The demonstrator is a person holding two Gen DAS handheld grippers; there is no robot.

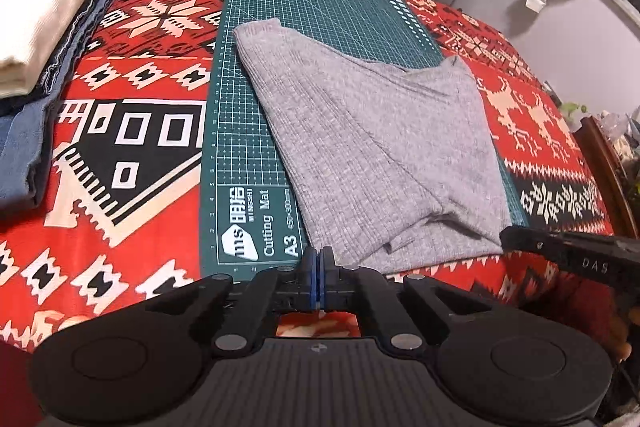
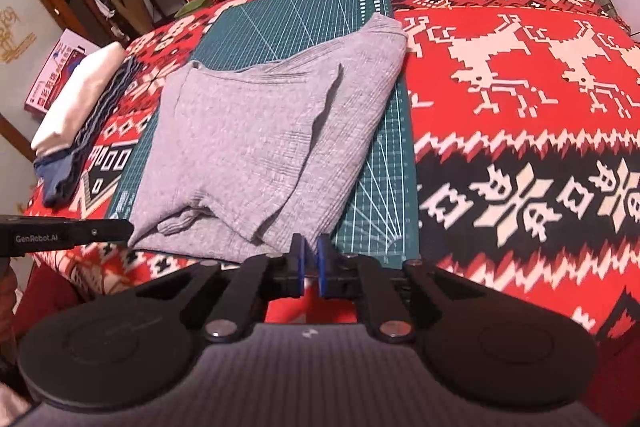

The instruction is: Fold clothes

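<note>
While both tools hover empty, left closed, right slightly parted, the folded grey garment lies lengthwise away.

My two wrist views sit low at the near table edge, facing across it — both share the grey garment on the green cutting mat.
</note>
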